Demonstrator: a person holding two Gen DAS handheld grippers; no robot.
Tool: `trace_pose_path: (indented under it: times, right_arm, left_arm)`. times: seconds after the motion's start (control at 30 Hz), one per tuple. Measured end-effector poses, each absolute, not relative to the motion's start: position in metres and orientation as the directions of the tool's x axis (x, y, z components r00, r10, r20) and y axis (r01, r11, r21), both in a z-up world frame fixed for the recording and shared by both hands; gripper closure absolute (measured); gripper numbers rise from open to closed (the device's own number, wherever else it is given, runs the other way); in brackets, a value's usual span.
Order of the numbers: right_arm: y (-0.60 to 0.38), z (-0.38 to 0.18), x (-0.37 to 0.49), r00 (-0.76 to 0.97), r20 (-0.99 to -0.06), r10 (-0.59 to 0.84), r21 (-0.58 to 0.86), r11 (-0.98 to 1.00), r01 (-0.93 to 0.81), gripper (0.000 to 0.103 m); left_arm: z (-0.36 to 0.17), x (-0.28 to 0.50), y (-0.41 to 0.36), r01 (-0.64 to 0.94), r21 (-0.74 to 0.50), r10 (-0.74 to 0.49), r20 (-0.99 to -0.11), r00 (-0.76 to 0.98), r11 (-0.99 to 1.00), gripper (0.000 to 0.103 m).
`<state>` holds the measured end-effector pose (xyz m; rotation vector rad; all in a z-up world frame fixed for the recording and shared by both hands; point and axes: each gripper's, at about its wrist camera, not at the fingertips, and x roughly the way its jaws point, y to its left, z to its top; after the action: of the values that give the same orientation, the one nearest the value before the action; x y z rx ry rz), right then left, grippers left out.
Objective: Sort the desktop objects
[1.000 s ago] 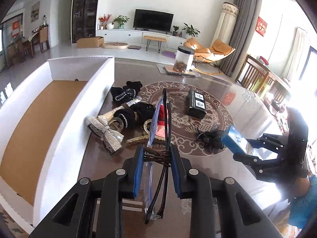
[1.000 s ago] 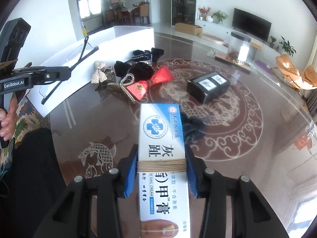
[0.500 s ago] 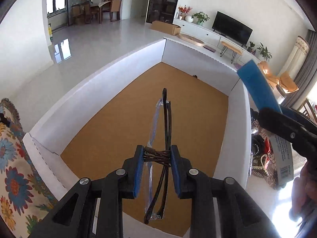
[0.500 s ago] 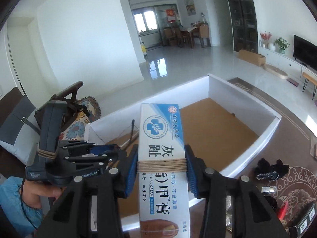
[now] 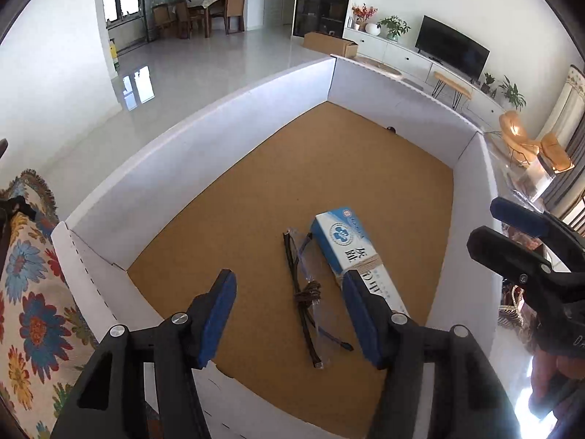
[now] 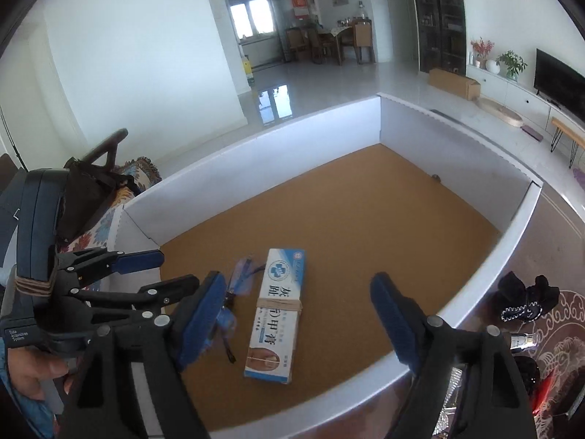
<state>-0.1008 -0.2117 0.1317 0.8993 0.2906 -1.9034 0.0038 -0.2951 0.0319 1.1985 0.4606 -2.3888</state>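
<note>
Both my grippers spread wide, holding nothing.

My left gripper [image 5: 289, 314] hangs with its blue pads parted; my right gripper [image 6: 299, 314] sits just beside it, jaws equally wide, angled downward. My left hand [image 6: 33, 369] wraps its handle at the frame's lower edge.

The glasses [image 5: 305, 289] and the cream box [image 5: 356, 256] are laid side by side on the floor of the cardboard tray [image 5: 204, 128], the glasses to the left, close beside the box. Both are placed toward the tray's near end. Outside the tray's right wall, hair accessories [image 6: 526, 298] are spread on the bench [image 6: 559, 226].
</note>
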Motion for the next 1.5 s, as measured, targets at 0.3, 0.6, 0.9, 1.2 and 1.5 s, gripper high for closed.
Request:
trace_pose_path:
  times: [0.3, 0.6, 0.9, 1.2, 1.5]
  right_arm:
    - [0.035, 0.117, -0.058, -0.577, -0.655, -0.487, -0.02, -0.752, 0.658, 0.004]
    - [0.199, 0.039, -0.019, -0.581, -0.801, -0.142, -0.092, -0.931, 0.353, 0.004]
    - [0.179, 0.026, -0.019, -0.58, -0.801, -0.152, -0.085, -0.928, 0.361, 0.004]
    - [0.183, 0.019, -0.025, -0.563, -0.805, -0.186, -0.012, -0.944, 0.33, 0.0]
    - [0.181, 0.019, -0.026, -0.566, -0.802, -0.187, -0.011, -0.944, 0.329, 0.0]
  left_arm:
    - [0.061, 0.017, -0.105, 0.109, -0.279, 0.11, -0.665, -0.738, -0.954, 0.004]
    - [-0.038, -0.031, 0.047, -0.107, -0.108, 0.147, -0.855, -0.498, -0.988, 0.004]
    - [-0.049, -0.035, 0.028, 0.002, -0.099, 0.085, -0.86, -0.503, -0.995, 0.004]
    - [-0.057, -0.035, 0.041, -0.004, -0.026, 0.025, -0.871, -0.49, -1.0, 0.0]
    - [-0.058, -0.037, 0.042, -0.006, 0.0, 0.003, -0.875, -0.484, -1.0, 0.0]
